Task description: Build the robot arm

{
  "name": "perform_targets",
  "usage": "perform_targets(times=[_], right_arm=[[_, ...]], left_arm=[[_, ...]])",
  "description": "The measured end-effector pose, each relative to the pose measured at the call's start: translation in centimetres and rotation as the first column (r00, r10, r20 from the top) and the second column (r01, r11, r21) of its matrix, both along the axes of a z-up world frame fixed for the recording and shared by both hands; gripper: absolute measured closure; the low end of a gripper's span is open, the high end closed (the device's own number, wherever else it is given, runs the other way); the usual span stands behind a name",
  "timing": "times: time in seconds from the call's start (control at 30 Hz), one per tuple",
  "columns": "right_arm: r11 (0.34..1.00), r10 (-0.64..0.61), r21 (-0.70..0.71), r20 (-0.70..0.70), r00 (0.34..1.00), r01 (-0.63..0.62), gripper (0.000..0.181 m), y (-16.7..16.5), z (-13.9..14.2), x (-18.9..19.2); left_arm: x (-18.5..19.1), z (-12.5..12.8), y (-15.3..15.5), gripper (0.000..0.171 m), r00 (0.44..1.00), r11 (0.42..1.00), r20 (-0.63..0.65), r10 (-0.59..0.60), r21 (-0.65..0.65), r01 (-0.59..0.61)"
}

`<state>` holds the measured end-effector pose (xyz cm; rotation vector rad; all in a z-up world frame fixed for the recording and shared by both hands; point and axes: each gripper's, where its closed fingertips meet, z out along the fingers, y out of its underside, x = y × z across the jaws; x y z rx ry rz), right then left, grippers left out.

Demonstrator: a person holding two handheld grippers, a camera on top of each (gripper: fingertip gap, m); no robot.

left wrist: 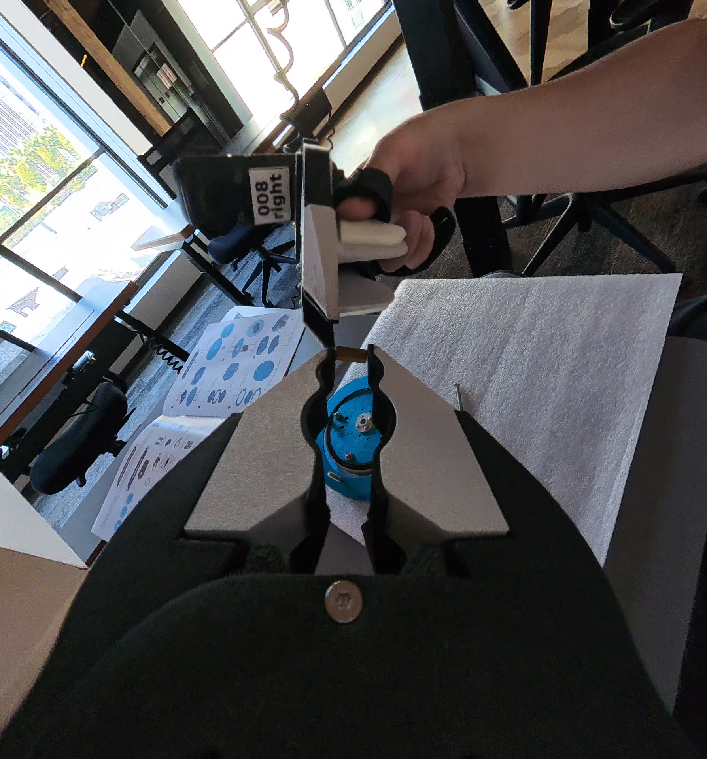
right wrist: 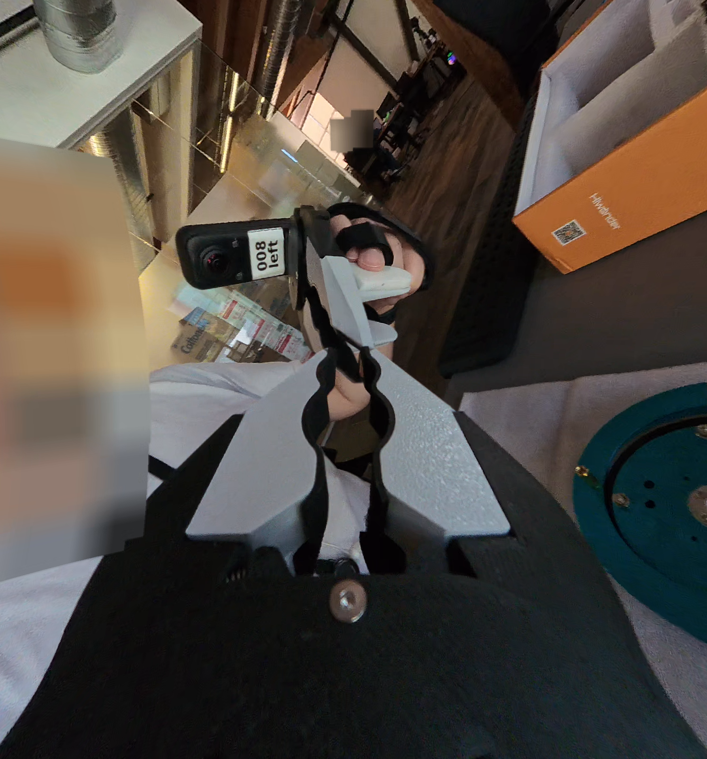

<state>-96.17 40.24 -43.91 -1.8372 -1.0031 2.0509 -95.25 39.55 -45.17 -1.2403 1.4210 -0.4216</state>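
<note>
in the left wrist view, my left tongs were pinching one small brass peg across its ends, right at the tips. the tip of my right tongs came from above and touched the peg's left end, or nearly; i could not tell if they gripped it. below, between my fingers, one blue round disc stood on the white foam sheet. one thin metal pin stood upright on the foam, apart from the disc. two printed sheets lay at the left.

in the right wrist view, my right tongs stood a little spread, and i saw nothing clearly between the tips; the peg was hidden here. my left tongs came close against them. the disc lay at the right on the foam, and one orange box stood behind.

the peg looked light, stiff and smooth, so i judged it slips easily; holding it by the flat ends seemed best.
</note>
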Motion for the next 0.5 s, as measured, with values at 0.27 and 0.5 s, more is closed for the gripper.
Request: perform_targets(times=[0.27,0.5], right_arm=[[0.997,0.073,-0.015,0.020,0.997,-0.072,0.176,-0.8,-0.5,-0.3],[0.995,0.101,0.006,0.097,0.990,-0.102,0.173,-0.4,-1.5,-0.5]], left_arm=[[-0.1,-0.4,-0.3,0.159,1.000,1.000,-0.012,-0.004,-0.009,0.004],[-0.2,-0.4,-0.4,0.159,1.000,1.000,-0.009,-0.015,-0.005,0.015]])
